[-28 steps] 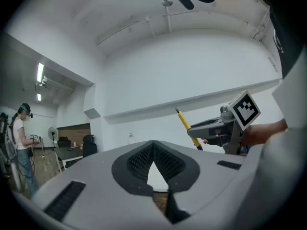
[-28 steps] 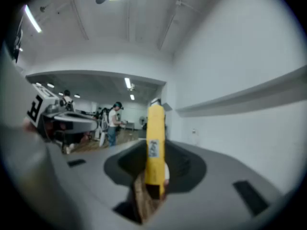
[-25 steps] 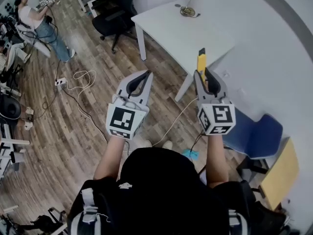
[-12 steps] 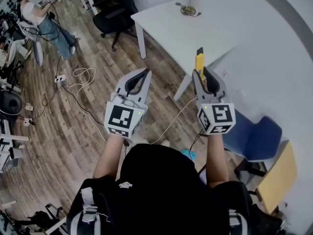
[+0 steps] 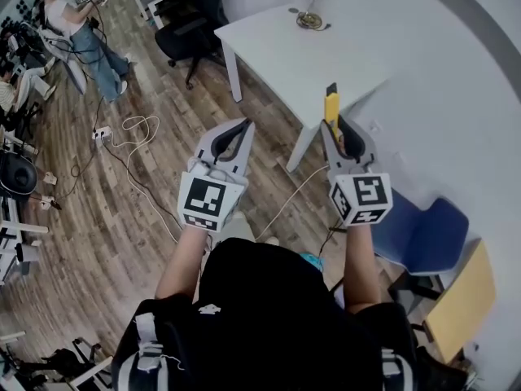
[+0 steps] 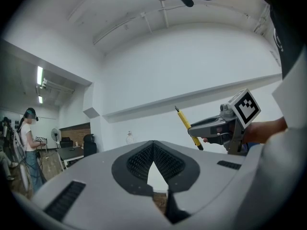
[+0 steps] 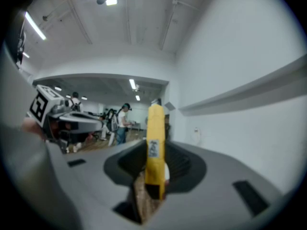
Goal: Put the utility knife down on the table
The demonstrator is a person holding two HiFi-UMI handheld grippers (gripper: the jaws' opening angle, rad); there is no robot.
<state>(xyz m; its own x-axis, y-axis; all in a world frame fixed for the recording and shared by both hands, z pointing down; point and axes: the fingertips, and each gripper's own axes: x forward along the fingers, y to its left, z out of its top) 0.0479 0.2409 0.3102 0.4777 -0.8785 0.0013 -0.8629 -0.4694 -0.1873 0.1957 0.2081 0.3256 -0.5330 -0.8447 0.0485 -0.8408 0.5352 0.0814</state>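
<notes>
In the head view my right gripper (image 5: 334, 129) is shut on a yellow utility knife (image 5: 331, 104), held level in the air. The knife's tip points toward the near corner of the white table (image 5: 277, 51). My left gripper (image 5: 242, 129) hangs beside it over the wooden floor, its jaws shut on nothing. The right gripper view shows the utility knife (image 7: 154, 143) standing upright between the jaws of the right gripper (image 7: 154, 174). The left gripper view has the left gripper (image 6: 153, 150) with its tips together. To its right are the right gripper (image 6: 195, 128) and the utility knife (image 6: 186, 124).
A glass lamp-like object (image 5: 310, 10) sits at the table's far edge. A blue chair (image 5: 427, 235) stands at the right by the white wall, and a black office chair (image 5: 189, 23) is behind the table. Cables (image 5: 138, 133) lie on the floor. A person (image 5: 77, 23) stands far left.
Both grippers have edged a little forward together toward the table. The knife stays clamped in the right gripper, and the left gripper remains shut.
</notes>
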